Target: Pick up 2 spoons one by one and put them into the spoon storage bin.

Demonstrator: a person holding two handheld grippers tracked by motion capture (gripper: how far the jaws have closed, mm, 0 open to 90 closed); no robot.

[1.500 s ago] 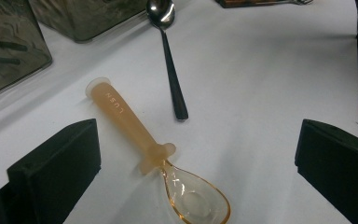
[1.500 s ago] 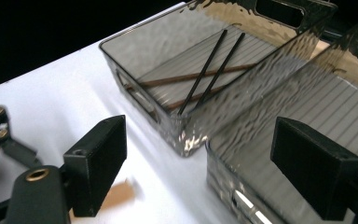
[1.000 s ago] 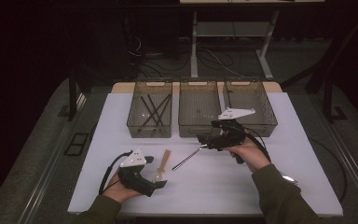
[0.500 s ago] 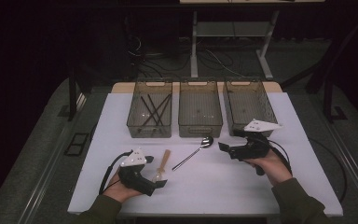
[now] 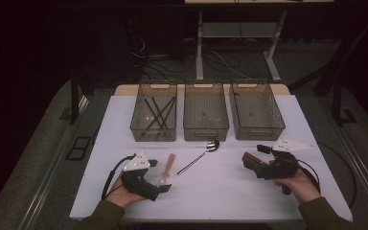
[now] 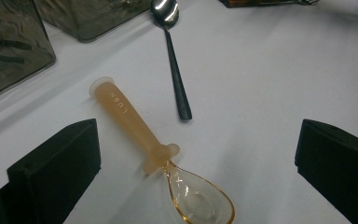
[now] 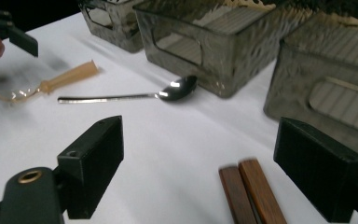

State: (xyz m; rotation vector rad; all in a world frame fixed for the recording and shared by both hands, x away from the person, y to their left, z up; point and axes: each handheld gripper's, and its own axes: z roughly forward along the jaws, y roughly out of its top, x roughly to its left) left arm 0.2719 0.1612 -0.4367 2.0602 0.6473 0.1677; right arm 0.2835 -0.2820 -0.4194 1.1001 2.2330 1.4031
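Note:
My left gripper [image 5: 158,176] rests near the table's front left and stands open. An amber plastic spoon [image 6: 135,126] lies on the white sheet between its jaws [image 6: 196,172], untouched by either pad. It also lies ahead of that gripper in the high view [image 5: 169,165]. A metal spoon [image 5: 201,153] lies diagonally at mid-table, bowl toward the bins. My right gripper [image 5: 256,157] is at the front right, open [image 7: 207,168]. A pair of brown wooden sticks [image 7: 251,193] sits between its jaws, nearer the right one, and no pad presses on them.
Three clear bins stand in a row at the back. The left bin [image 5: 153,136] holds several dark sticks [image 5: 155,112]. The middle bin [image 5: 206,135] and the right bin [image 5: 258,135] look bare inside. The white sheet [image 5: 211,191] ends close to my hands.
My right gripper has swung right and toward the person, away from the metal spoon. The left gripper has stayed put.

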